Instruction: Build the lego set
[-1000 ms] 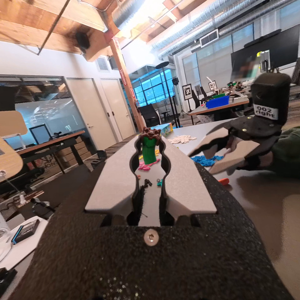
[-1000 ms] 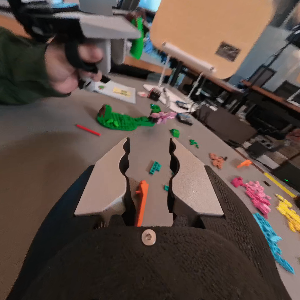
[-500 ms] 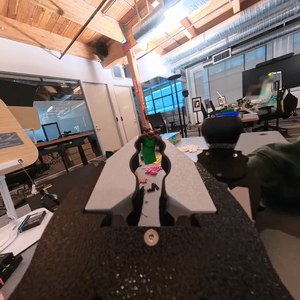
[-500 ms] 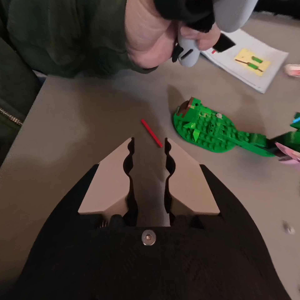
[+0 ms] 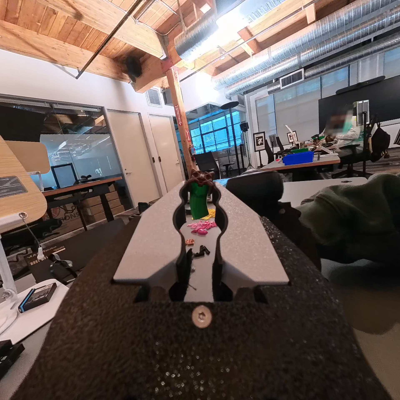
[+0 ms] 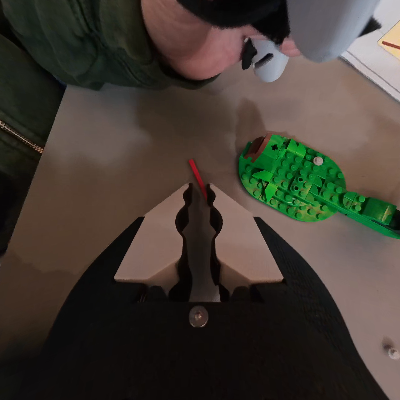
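My left gripper is shut on a green lego stem piece with a brown star-shaped top, held upright above the table. My right gripper points down at the grey table, its jaws a narrow gap apart. A thin red rod lies flat on the table, its near end between the fingertips, against the right finger. A green leaf-shaped studded lego build lies to the right of the rod. The right gripper's black body shows in the left wrist view.
A hand on the left gripper's handle and a green sleeve hang over the table's near edge. An instruction booklet lies at the far right. Pink, yellow and black loose pieces lie ahead. The grippers' ends are close to 20 cm from one another.
My right gripper swung away from the loose piles to the table's near edge, came down over the red rod, and its jaws narrowed. My left gripper kept its hold on the green piece.
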A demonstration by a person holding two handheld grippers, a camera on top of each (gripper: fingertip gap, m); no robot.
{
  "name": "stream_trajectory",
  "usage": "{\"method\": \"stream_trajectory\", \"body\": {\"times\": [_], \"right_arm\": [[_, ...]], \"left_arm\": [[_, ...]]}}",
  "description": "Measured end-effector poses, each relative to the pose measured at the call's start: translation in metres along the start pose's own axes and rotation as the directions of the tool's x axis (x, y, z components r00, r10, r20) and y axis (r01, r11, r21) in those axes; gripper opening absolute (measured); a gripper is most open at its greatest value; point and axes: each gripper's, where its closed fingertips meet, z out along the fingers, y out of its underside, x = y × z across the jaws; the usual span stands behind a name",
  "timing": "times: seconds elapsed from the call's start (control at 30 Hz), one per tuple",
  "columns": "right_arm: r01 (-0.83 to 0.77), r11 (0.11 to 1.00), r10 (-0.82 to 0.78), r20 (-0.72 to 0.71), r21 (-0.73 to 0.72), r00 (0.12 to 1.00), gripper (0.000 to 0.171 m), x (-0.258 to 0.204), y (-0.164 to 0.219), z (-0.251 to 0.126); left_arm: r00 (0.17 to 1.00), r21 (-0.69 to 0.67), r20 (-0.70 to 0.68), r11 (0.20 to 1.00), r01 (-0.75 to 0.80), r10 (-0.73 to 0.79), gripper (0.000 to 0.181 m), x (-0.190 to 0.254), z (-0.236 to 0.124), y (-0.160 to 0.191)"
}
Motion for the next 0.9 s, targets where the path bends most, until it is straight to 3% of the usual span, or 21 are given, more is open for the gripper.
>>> {"method": "stream_trajectory", "body": {"times": [0.03,0.37,0.63,0.9], "right_arm": [[-0.007,1.0,0.007,0.0,0.0,1.0,0.011,-0.001,0.0,0.0],[-0.053,0.996,0.056,-0.046,0.066,0.997,0.002,-0.012,-0.003,-0.006],[-0.012,0.989,0.058,-0.316,0.146,0.947,0.002,-0.003,-0.009,-0.048],[0.017,0.98,0.107,-0.594,0.199,0.798,0.002,0.017,0.002,-0.102]], "left_arm": [[1.0,-0.001,0.001,1.0,-0.004,0.004,0.019,0.0,0.0,0.0],[1.0,0.008,0.018,1.0,-0.012,0.012,0.019,-0.003,-0.001,-0.002],[1.0,-0.001,0.003,1.0,-0.008,0.008,0.019,0.002,0.001,0.001],[0.994,-0.029,-0.055,0.995,-0.094,0.092,0.019,0.024,0.006,0.005]]}}
